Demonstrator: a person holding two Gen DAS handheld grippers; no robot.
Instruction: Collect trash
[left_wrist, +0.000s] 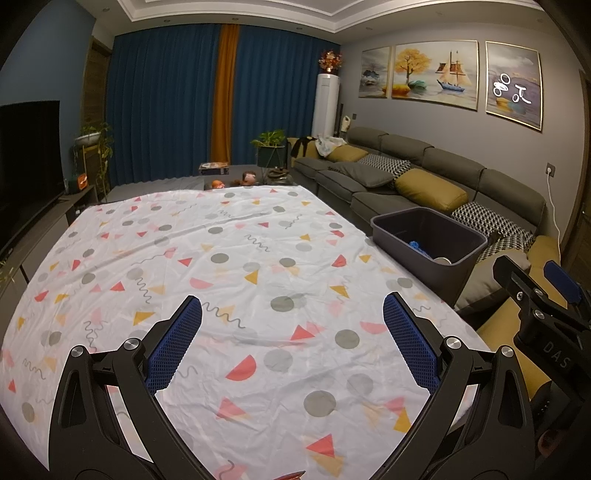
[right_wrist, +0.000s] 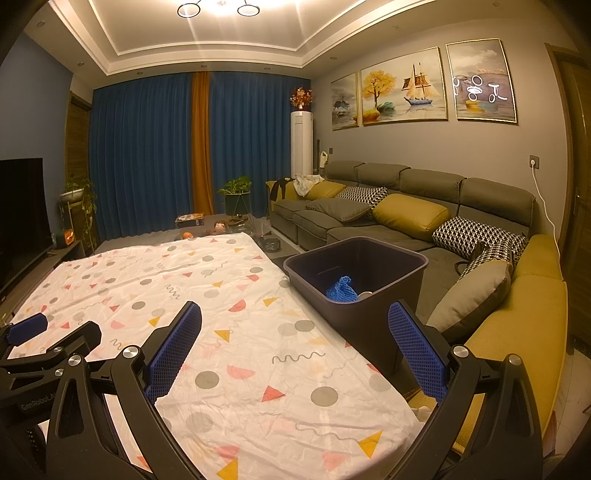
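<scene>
Left wrist view: your left gripper (left_wrist: 291, 343) hovers with fingers spread wide, holding nothing, above a bare patterned tabletop (left_wrist: 236, 258); the bin (left_wrist: 428, 243) sits at its right edge.

Right wrist view: your right gripper (right_wrist: 295, 350) is equally wide and empty. Blue trash (right_wrist: 341, 286) lies in the bin (right_wrist: 354, 273). Collection looks finished; scan for leftovers.

Grey sofa (right_wrist: 388, 221) along grey wall, blue curtains (right_wrist: 147, 155) drawn, ceiling lights (right_wrist: 218, 7) on.

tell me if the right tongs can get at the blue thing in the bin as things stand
Probably yes. The right tongs are open and empty, the bin has no lid, and the crumpled blue thing lies exposed inside, right ahead; only the near wall must be cleared from above.
</scene>
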